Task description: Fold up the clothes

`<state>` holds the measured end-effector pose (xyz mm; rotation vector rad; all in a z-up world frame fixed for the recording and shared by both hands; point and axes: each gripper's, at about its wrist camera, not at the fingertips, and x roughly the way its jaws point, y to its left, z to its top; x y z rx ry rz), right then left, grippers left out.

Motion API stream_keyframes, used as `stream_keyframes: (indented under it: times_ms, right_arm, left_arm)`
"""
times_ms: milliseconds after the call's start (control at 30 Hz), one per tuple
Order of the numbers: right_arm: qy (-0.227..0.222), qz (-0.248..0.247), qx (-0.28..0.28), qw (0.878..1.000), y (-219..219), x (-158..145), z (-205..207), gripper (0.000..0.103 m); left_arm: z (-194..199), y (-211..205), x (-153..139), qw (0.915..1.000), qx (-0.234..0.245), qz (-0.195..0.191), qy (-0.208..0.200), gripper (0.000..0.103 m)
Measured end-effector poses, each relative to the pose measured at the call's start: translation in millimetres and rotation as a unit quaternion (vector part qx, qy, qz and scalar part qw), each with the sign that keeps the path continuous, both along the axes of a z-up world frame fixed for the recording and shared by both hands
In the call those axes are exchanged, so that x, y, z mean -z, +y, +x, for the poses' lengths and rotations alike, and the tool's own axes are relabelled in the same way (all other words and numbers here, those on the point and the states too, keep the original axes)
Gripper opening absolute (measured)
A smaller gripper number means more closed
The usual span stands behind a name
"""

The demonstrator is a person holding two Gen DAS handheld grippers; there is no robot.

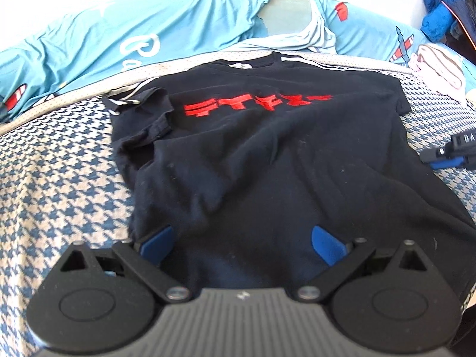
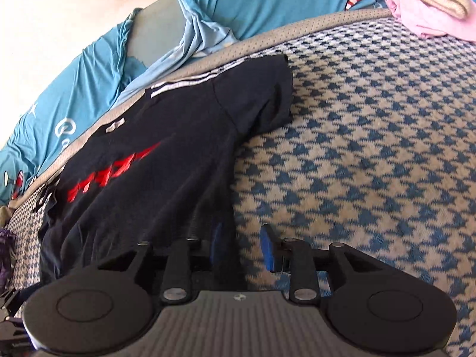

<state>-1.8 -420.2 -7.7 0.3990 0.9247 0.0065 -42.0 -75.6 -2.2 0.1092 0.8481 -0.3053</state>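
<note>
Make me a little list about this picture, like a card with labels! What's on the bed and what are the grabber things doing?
main thing: black T-shirt with red letters, spread out and wrinkled
lying on: blue and cream checked blanket
left sleeve: folded in over the shirt
behind it: light blue bedding
nearby: pink and striped clothes
left gripper: fingers wide apart over the shirt's bottom
right gripper: open at the shirt's side edge, holding nothing

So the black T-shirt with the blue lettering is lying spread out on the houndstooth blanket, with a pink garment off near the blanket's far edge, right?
Not quite: the lettering on the black T-shirt is red, not blue, as the left wrist view shows plainly. The rest holds: the shirt lies spread on the houndstooth blanket, and a pink garment sits near its far edge.
</note>
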Motion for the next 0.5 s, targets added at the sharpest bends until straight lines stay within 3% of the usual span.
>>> stream_keyframes:
  times_ms: [267, 433, 500]
  right_arm:
    - [-0.008, -0.009, -0.019, 1.0, 20.7, 0.2, -18.5, 0.033]
    - [-0.022, -0.054, -0.036, 0.998, 36.9, 0.3, -24.6, 0.033]
    - [-0.027, -0.084, -0.043, 0.995, 44.2, 0.1, -27.0, 0.022]
  left_arm:
    - [-12.3, 12.4, 1.3, 0.9993, -0.027, -0.023, 0.013, 0.1]
    - [-23.9, 11.2, 4.7, 0.9993, -0.028, -0.023, 0.012, 0.1]
    - [-27.9, 10.6, 5.8, 0.9993, -0.029, -0.022, 0.012, 0.1]
